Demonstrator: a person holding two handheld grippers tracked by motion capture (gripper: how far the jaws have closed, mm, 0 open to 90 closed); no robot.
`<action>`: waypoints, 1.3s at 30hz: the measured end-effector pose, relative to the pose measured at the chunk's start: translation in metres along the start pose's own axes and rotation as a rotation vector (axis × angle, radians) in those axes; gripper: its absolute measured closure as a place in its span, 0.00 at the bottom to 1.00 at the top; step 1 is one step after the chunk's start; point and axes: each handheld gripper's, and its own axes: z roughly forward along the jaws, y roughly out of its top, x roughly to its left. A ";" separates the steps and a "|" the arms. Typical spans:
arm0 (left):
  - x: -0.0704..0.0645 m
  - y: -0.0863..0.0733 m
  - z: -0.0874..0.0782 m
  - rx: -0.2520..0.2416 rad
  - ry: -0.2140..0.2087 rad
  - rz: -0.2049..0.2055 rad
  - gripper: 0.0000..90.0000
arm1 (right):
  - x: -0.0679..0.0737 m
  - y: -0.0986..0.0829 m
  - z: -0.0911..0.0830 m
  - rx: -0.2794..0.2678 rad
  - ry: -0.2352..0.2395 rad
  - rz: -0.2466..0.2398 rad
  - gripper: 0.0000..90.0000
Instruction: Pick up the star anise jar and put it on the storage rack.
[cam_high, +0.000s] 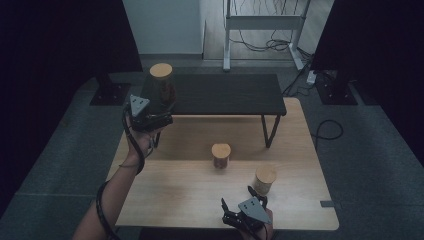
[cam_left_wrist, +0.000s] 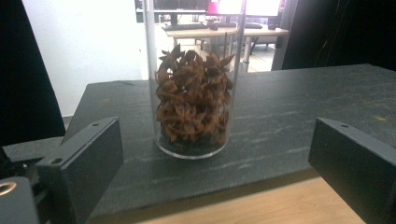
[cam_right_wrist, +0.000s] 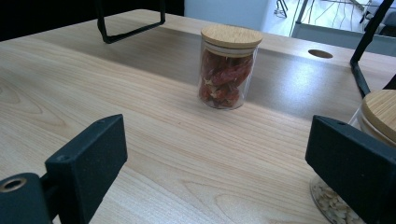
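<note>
- Looking down from the high view, the left gripper (cam_high: 150, 116) hovers at the near left corner of the low black shelf (cam_high: 235, 95), right up against the tall clear glass jar with a round wooden lid (cam_high: 161, 86) standing upright there. The right gripper (cam_high: 246, 210) sits low at the near edge of the light wooden table (cam_high: 170, 200), just beside a short cork-lidded jar of pale nuts (cam_high: 264, 180).
- Switching to the left gripper view: the jar of brown star anise (cam_left_wrist: 193, 100) stands dead ahead, centred between the two black jaws, which are spread wide and not touching it. Its long axis is vertical, so a straight push forward should bracket it.
- Over in the right gripper view, jaws are wide apart and empty; a small jar of red dried chillies (cam_right_wrist: 228, 65) stands ahead, the nut jar (cam_right_wrist: 373, 116) just behind the right jaw.
</note>
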 end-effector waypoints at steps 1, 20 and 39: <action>0.000 -0.001 -0.002 0.001 -0.002 -0.003 0.03 | 0.000 0.000 0.000 0.000 0.000 -0.001 0.06; -0.007 -0.026 -0.036 0.043 0.002 -0.001 0.04 | 0.001 0.000 -0.002 -0.006 0.000 -0.013 0.06; -0.001 -0.066 -0.053 0.114 -0.031 -0.072 0.04 | -0.001 0.000 -0.001 -0.005 -0.011 -0.012 0.06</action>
